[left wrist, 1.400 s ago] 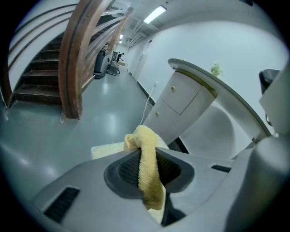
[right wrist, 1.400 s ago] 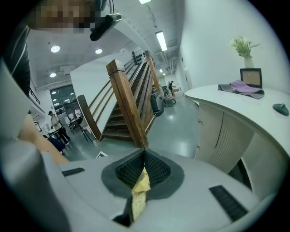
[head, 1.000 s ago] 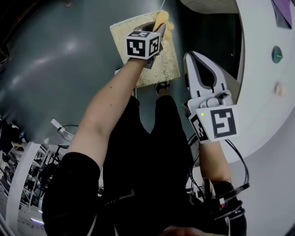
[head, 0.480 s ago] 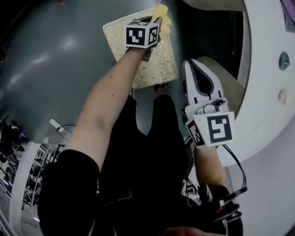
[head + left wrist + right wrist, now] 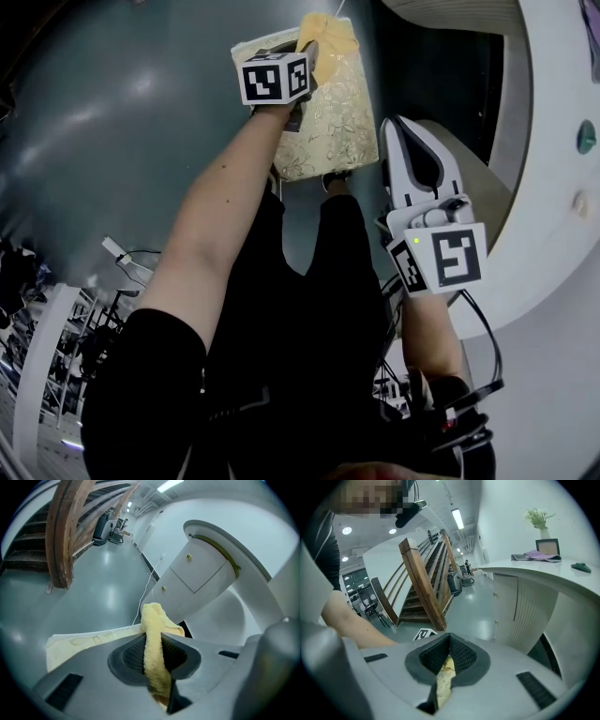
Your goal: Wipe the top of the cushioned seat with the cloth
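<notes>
L gripper (image 5: 310,52) clamps cloth (image 5: 327,32), long axis along jaws, free end past tips at cushioned seat (image 5: 339,114) far edge. R gripper (image 5: 398,131) beside seat, jaws together.

Black clothes (image 5: 281,309); white right claw (image 5: 394,127) bears black-and-white marker cube (image 5: 448,260).

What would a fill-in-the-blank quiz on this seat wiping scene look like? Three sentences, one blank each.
1. The cloth is ___ in colour.
2. The ___ gripper holds that cloth over the cushioned seat.
3. The right gripper, jaws together, holds ___.

Missing words: yellow; left; nothing
</notes>
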{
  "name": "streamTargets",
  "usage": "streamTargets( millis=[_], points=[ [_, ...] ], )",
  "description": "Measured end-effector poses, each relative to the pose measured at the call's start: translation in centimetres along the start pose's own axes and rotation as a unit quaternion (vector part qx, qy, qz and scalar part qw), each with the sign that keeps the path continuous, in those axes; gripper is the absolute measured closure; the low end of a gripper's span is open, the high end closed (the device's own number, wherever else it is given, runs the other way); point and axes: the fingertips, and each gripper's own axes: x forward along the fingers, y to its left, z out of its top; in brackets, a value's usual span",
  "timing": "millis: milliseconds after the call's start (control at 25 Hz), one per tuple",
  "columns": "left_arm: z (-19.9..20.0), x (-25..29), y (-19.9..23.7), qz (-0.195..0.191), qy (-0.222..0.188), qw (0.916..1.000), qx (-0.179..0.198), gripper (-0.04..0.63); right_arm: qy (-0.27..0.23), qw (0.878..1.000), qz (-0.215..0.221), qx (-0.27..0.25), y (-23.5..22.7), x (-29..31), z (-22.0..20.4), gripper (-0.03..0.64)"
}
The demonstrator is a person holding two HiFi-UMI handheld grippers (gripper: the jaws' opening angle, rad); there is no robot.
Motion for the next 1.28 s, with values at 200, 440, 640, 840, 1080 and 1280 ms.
streamTargets(
  millis=[200,440,640,840,1080,1280],
  points=[
    [-0.1,-2.4,2.8,0.006,-0.01,0.9996,-0.027,0.534,0.005,1.0,0.007,-0.004,2.0,0.5,0.4,0.611],
    [-1.5,-5.0,6.7,0.017,-0.024,0.9981,-0.053,0.534,0.002,1.0,0.016,-0.015,3.8,1.3,0.3,0.611],
    [-2.1,-6.7,9.5,0.055,-0.002,0.9961,-0.069,0.534,0.003,1.0,0.022,-0.018,4.5,1.6,0.8,0.611],
    [-2.8,-9.2,11.6,0.092,-0.004,0.9951,-0.038,0.534,0.011,0.999,0.016,-0.026,4.8,1.5,0.2,0.611],
    [-2.0,-13.1,8.4,0.059,-0.041,0.9972,-0.024,0.534,0.006,0.999,0.005,-0.035,4.9,-0.4,1.8,0.612],
    [2.0,-20.5,5.8,0.056,-0.097,0.9936,-0.017,0.534,-0.008,0.997,0.007,-0.07,8.1,-2.7,6.7,0.611]
  ],
)
